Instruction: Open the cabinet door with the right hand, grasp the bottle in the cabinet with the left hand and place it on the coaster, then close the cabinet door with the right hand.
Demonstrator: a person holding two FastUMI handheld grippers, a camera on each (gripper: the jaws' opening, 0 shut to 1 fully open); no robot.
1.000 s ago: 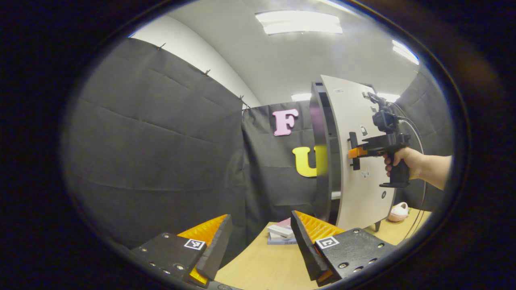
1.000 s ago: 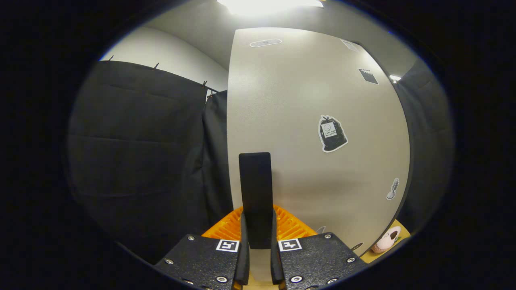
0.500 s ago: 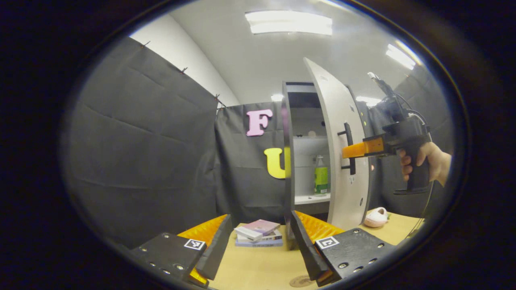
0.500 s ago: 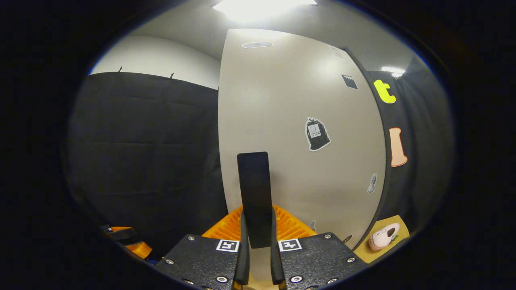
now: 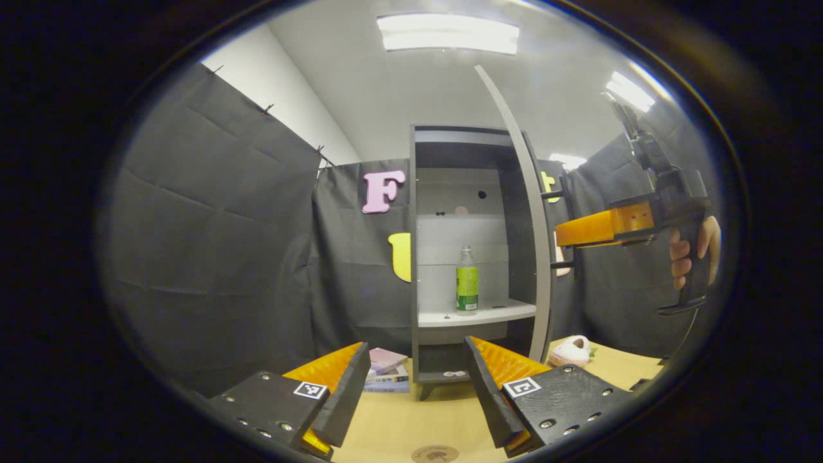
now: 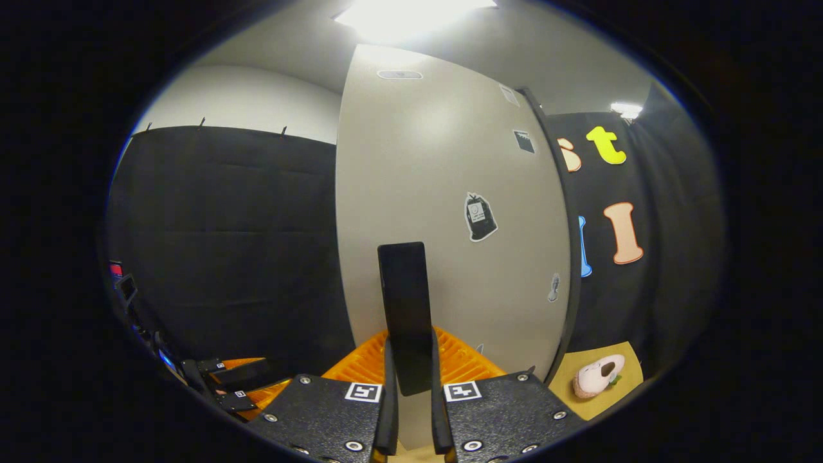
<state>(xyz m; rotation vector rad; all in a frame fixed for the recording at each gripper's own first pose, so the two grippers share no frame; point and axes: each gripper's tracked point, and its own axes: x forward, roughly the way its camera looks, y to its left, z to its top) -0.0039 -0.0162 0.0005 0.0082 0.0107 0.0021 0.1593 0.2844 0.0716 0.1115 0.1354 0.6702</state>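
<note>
on the middle shelf of the cabinet, upright and near its front edge, stands the bottle: clear, pale cap, green label band round its body. the right gripper is clamped on the dark door handle with the door swung wide; hold it steady there, clear of the reach path. the left gripper, fingers apart and holding nothing, should advance level and straddle the label band, then carry to the coaster on the table.

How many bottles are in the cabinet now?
1: the bottle stands upright on the middle shelf of the cabinet. The door may hide part of the interior.
</note>
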